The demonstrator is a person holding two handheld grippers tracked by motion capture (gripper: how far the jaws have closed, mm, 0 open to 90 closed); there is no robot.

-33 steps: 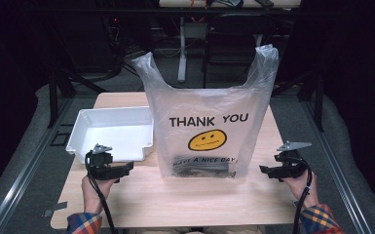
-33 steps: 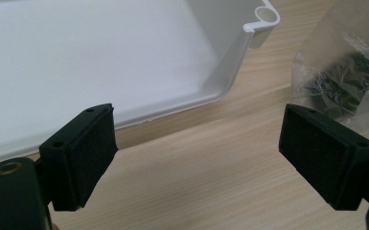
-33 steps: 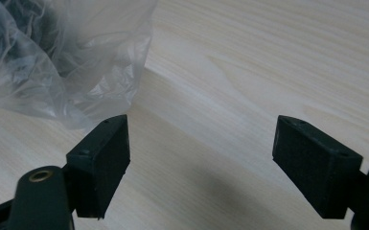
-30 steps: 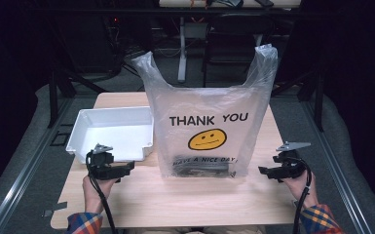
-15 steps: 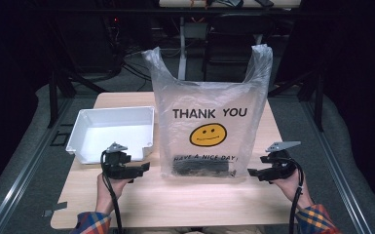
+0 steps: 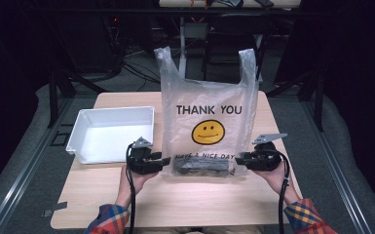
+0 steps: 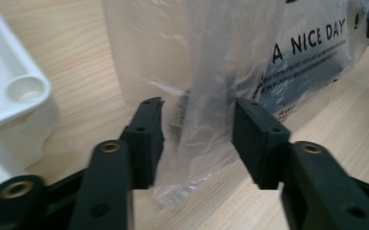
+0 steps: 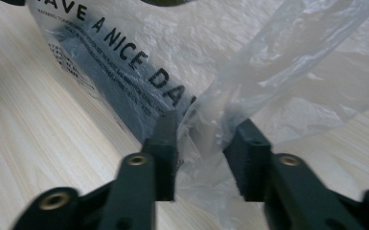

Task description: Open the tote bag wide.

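On the far left of the wooden table I note a white tray, standing just beside the bag and apart from it.

Next, my left gripper sits low at the bag's left edge, held in the left hand. In the left gripper view its jaws have just been closing and now straddle the bag's side fold, with plastic between them. A gap remains between the pads and the film, so I record the jaws as apart, not clamped.

At centre, the clear plastic bag stands upright on the table, handles up, printed THANK YOU above a yellow smiley. A dark flat object lies inside at its bottom; I cannot identify it.

On the right, my right gripper meets the bag's lower right edge, held in the right hand. Its jaws have likewise just been closing. In the right gripper view, crumpled film lies between the pads; the left pad appears to touch it, while the right pad stands off. Not clamped.
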